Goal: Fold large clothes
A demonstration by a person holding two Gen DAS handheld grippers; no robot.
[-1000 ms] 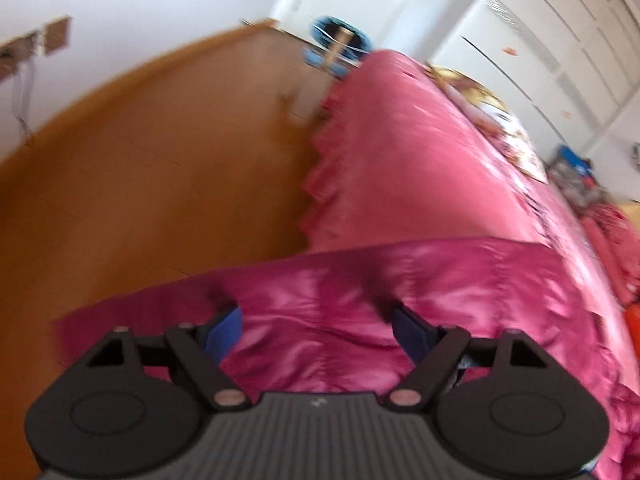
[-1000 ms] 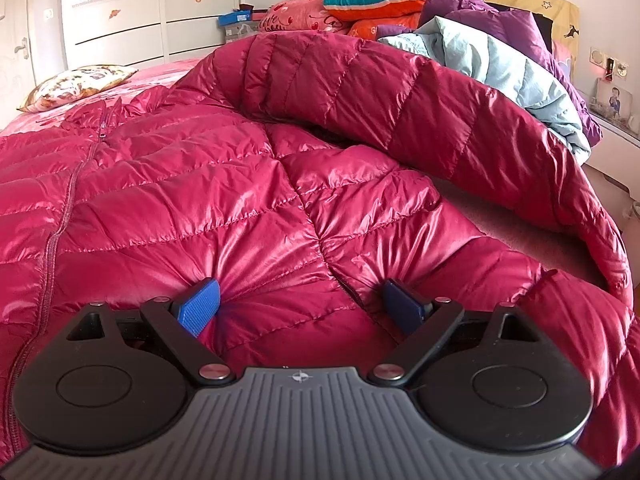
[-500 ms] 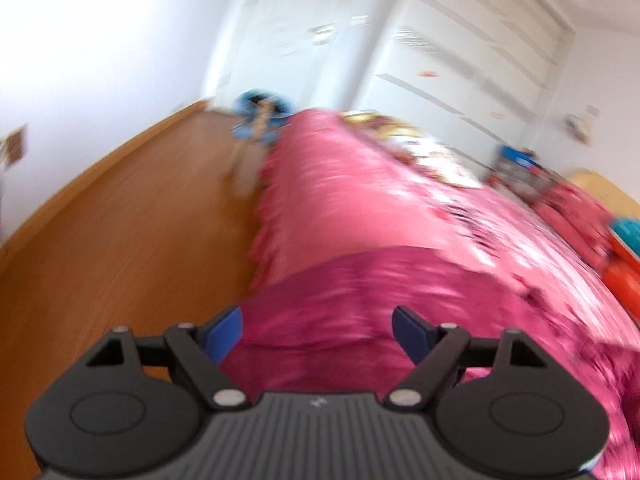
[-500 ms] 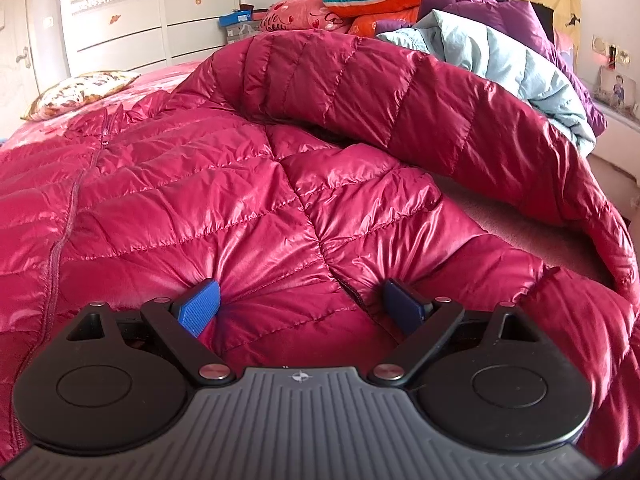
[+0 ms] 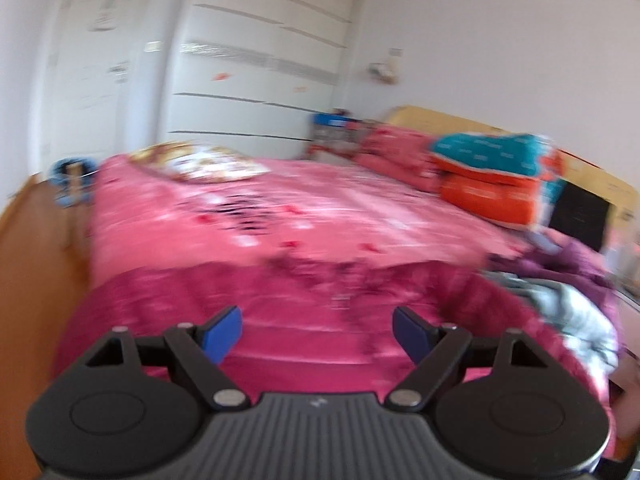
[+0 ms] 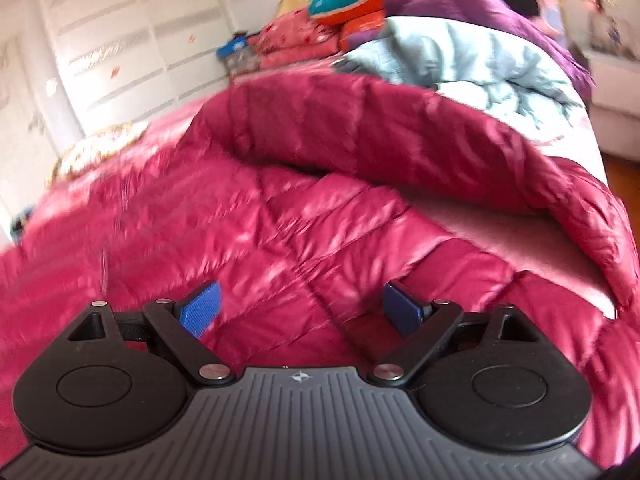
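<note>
We see the left gripper (image 5: 318,334) has swung up and round: a second ago its view took in the floor and the bed's edge, and now it looks across the pink bed (image 5: 320,216) toward the wardrobe (image 5: 256,60) at upper left. Its 2 pads stand wide, with crimson fabric bulging between them; the blur is heavy, so it probably holds a fold, but we cannot tell.

The right gripper (image 6: 300,306) has shifted only a little. Its fingers were sunk in the jacket (image 6: 320,216) a second ago and now stand wide and clear of it.

The jacket lies across the bed, filling the frame's centre, one edge rolled over at upper right. We judge a fold is being carried over.

No containers show.
</note>
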